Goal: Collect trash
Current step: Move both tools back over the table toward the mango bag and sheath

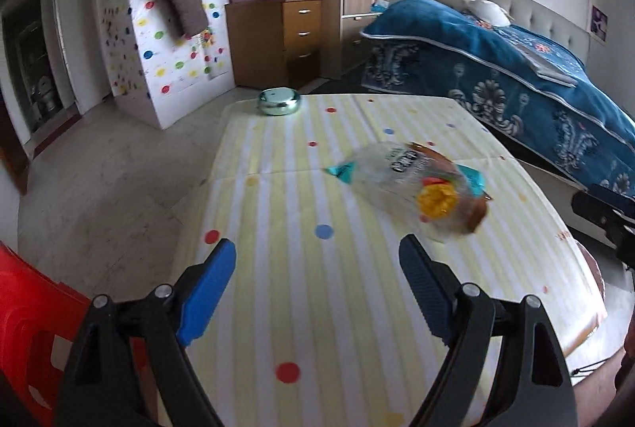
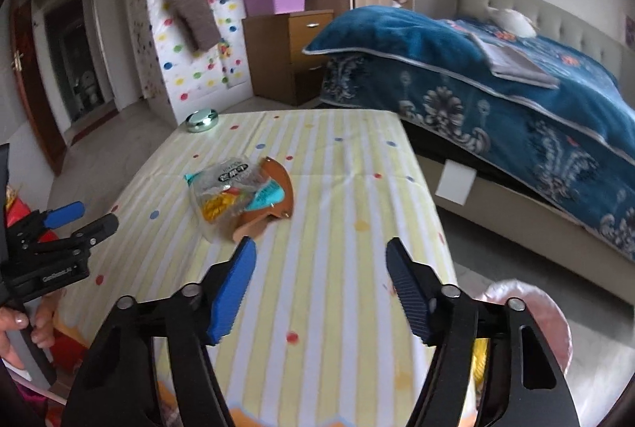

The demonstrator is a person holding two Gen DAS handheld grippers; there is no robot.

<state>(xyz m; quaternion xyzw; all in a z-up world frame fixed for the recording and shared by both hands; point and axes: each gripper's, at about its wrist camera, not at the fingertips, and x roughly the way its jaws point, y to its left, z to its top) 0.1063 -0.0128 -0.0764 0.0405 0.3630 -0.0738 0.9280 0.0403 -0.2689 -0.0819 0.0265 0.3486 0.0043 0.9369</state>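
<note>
A clear plastic snack wrapper (image 1: 401, 181) with teal ends and yellow contents lies on the striped, dotted tablecloth (image 1: 317, 300), partly over a brown leather piece (image 2: 274, 197). The wrapper also shows in the right wrist view (image 2: 226, 193). My left gripper (image 1: 317, 248) is open and empty, above the table just short of the wrapper, which lies ahead to its right. My right gripper (image 2: 321, 248) is open and empty, nearer the table's front, with the wrapper ahead to its left. The left gripper also shows at the left edge of the right wrist view (image 2: 83, 216).
A shiny green round tin (image 1: 278, 101) sits at the table's far left corner. A bed with a blue blanket (image 2: 516, 101) stands close to the table's right side. A red plastic stool (image 1: 27, 327) is at the near left. A wooden drawer cabinet (image 1: 285, 38) stands behind.
</note>
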